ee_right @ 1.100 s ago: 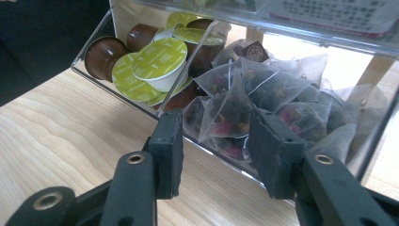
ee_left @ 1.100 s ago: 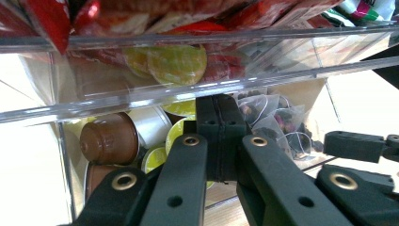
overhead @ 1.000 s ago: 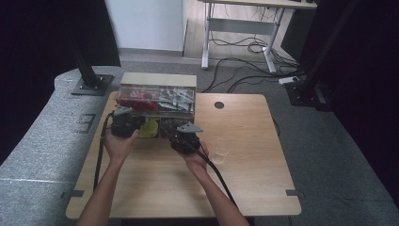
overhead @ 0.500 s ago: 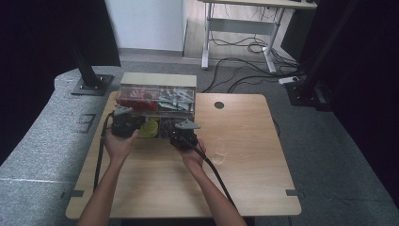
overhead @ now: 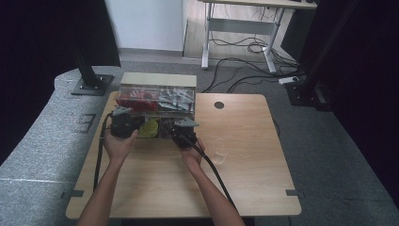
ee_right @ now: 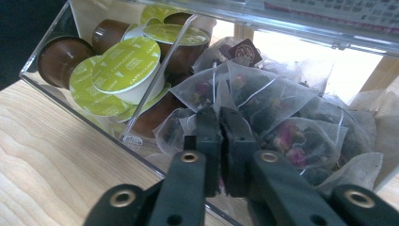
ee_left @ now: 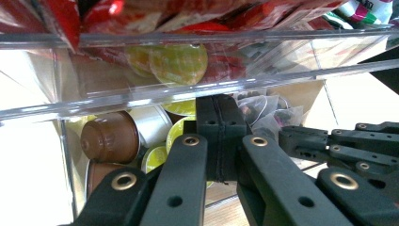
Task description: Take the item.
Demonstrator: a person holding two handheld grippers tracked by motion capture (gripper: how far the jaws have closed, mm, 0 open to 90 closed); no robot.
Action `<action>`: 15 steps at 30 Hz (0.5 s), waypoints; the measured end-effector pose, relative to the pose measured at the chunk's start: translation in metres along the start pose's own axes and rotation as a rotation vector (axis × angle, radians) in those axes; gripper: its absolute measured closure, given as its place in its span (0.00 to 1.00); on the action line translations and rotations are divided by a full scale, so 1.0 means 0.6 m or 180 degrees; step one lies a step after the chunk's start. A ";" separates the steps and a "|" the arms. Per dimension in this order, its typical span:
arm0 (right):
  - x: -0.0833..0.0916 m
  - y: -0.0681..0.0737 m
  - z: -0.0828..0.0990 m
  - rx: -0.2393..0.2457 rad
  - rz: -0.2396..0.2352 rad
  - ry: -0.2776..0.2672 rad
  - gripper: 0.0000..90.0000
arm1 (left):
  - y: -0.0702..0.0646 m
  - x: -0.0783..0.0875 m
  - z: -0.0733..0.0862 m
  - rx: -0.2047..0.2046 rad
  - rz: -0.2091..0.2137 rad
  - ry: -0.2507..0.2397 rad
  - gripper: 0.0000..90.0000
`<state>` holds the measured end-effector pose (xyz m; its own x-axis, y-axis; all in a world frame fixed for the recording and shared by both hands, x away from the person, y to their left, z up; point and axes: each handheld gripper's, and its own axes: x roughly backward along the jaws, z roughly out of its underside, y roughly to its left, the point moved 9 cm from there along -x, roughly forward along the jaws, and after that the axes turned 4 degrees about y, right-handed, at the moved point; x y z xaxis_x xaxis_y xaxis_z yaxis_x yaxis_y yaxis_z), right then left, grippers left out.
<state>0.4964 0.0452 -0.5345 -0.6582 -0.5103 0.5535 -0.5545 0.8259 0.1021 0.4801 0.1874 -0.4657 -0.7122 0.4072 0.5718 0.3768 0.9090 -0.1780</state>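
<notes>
**A:** ok so what's the right hand-held gripper (ee_right: 220, 123) doing? Looks like it's right in the tea bags.

**B:** yep. In the right gripper view its 2 black jaws have just been closing and now sit nearly pressed together, tips down among the tea bags (ee_right: 263, 103) in the clear organizer's (overhead: 156, 104) lower drawer. Can't honestly tell if a bag or its string is pinched between them, the pile hides the tips.

**A:** and the drawer itself?

**B:** it's pulled out toward the person, with a clear divider down the middle. Tea bags are on one side, coffee capsules (ee_right: 124, 66) with green lids at about 10 o'clock from the jaws on the other.

**A:** left one?

**B:** left hand-held gripper (ee_left: 220, 117) is closed too, jaws flat together with nothing between them. In the left gripper view it points at the capsule side of the drawer, brown capsule (ee_left: 109, 137) at 9 o'clock of the tips. Red packets (ee_left: 141, 14) fill the upper tray at 12 o'clock.

**A:** whole layout from above?

**B:** organizer sits at the far edge of the wooden table (overhead: 244, 188), about 11 o'clock from the table's middle. Both grippers are at its front, left at the capsule half, right at the tea half. A clear glass (overhead: 219, 153) stands at 3 o'clock from the right hand.
</notes>
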 end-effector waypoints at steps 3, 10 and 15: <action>0.003 -0.001 0.000 0.0014 -0.0025 -0.0004 0.99 | 0.000 0.000 0.001 0.0001 -0.0002 -0.0002 1.00; 0.018 -0.006 -0.004 0.0017 -0.0026 -0.0116 0.99 | 0.000 -0.001 0.001 0.0000 -0.0006 0.0003 1.00; 0.032 -0.008 -0.010 0.0004 -0.0068 -0.0194 0.99 | 0.000 -0.002 0.002 -0.0002 -0.0012 0.0008 1.00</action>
<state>0.4897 0.0327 -0.5196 -0.6760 -0.5415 0.4998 -0.5693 0.8144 0.1123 0.4801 0.1870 -0.4673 -0.7121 0.4035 0.5745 0.3745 0.9105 -0.1754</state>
